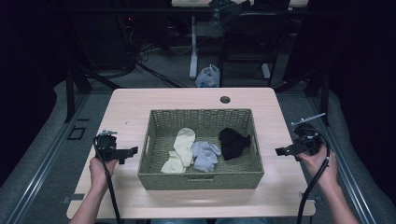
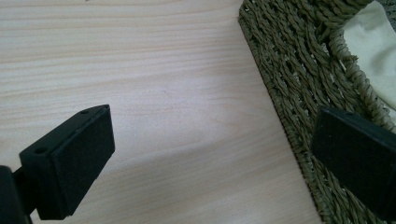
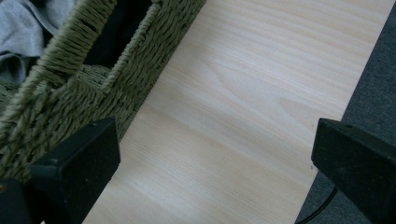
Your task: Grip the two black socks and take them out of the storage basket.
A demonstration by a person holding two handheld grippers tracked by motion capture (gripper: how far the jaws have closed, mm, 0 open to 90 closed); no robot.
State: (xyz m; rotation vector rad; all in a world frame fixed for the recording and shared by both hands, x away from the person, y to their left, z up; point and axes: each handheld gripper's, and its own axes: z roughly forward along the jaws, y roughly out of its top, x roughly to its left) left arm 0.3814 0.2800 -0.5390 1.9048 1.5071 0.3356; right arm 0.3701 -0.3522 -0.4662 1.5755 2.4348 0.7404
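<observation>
The left claw (image 1: pixel 132 151) hovers over the worktop (image 1: pixel 126 109) just outside the basket's (image 1: pixel 201 179) left wall, jaws spread and empty, pointing inward. Past that wall lies the cream sock (image 1: pixel 181 150), its long axis running from the far middle down toward the near left corner; it lies to the right of this claw, which is the nearer one. Next comes the grey sock (image 1: pixel 205 154), crumpled in the middle, then the black sock (image 1: pixel 232 142) at the right. The right claw (image 1: pixel 281 151) waits outside the right wall, also spread and empty. In the left gripper view the cream sock (image 2: pixel 373 51) is largely hidden behind the weave.
</observation>
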